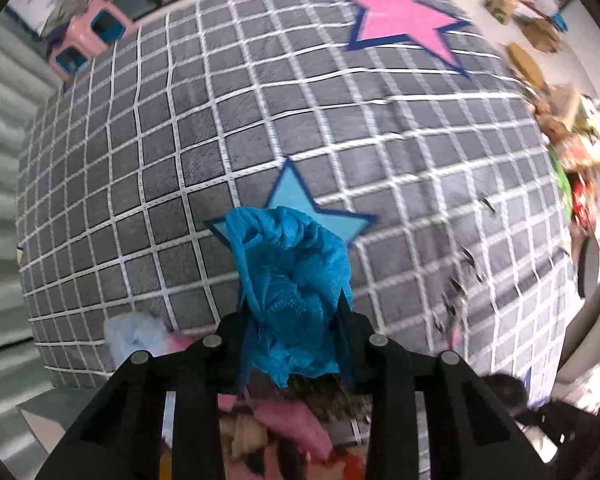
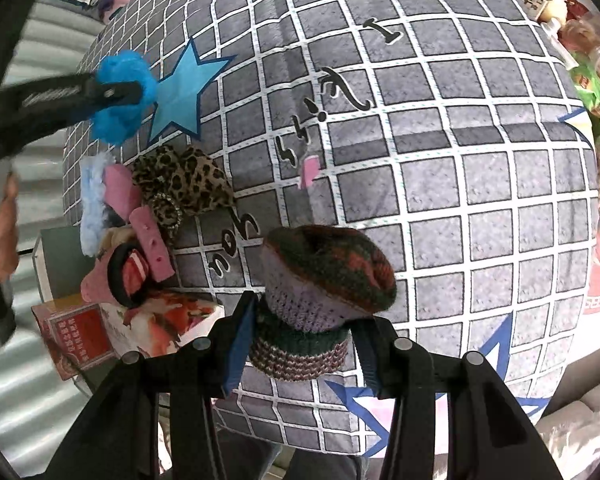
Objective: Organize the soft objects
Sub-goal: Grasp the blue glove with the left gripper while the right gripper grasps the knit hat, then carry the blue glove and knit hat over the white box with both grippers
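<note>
Two hand-held tongs above a bed spread with a grey quilt checked in white and printed with stars.

Left tongs: the jaws are drawn narrow and clamp a crumpled bright-blue mesh bath puff, which bulges out ahead of the fingertips. In the right wrist view the same puff hangs clear of the quilt, just beside a printed light-blue star.

Right tongs: the jaws are likewise narrow and pinch a crocheted woollen piece with a dark green-and-red cap, a lilac middle and a striped ribbed cuff. The blue pads press on the cuff end; the cap projects forward, above the quilt.

Handling, as judged: both items look light, soft and compressible, neither fragile nor slippery. The mesh gathers into loose folds, so a bite through the bunched core should hold best. The crochet looks firmer at its ribbed band, where it is now taken.

Containers: none can be made out. To the left of the right tongs, at the quilt's edge, lies a loose heap: a leopard-print fabric bow, a pale-blue fluffy piece, pink soft items, and a printed red-and-white carton beneath.
</note>
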A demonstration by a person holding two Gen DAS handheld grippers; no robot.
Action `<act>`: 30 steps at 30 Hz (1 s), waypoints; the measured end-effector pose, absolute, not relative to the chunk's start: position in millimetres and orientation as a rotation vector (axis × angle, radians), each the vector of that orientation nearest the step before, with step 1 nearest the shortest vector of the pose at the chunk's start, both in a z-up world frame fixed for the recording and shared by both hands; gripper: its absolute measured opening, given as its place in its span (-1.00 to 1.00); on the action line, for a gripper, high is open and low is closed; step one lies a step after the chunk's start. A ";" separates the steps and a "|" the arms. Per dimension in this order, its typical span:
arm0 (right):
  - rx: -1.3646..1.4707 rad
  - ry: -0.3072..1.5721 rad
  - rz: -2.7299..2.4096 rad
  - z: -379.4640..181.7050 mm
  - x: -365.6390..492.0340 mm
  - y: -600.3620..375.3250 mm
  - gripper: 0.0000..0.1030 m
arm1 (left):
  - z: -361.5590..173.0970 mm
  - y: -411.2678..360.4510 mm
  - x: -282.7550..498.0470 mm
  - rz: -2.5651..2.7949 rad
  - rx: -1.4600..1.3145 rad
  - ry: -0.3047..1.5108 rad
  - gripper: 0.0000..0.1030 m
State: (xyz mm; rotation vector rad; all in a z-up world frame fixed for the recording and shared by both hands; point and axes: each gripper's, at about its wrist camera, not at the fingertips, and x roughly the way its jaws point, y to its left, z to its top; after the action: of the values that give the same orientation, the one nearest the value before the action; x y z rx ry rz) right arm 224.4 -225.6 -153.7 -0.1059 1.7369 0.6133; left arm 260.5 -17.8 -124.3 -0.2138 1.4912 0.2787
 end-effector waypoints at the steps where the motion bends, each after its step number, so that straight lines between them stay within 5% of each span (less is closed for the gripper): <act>1: -0.111 1.738 0.611 -153.1 223.3 -226.8 -0.07 | -117.6 -26.8 257.6 0.262 -0.207 1.485 -0.29; 30: -0.218 1.715 0.594 -113.5 90.5 -218.0 -0.07 | -55.2 -104.1 1.7 -0.061 -0.169 1.453 -0.29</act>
State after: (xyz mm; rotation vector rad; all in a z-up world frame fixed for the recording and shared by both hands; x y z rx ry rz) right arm 90.5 -218.0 -113.5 -0.2181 1.7150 0.5935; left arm 1.7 -104.1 -55.2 -0.1694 1.4528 -0.0608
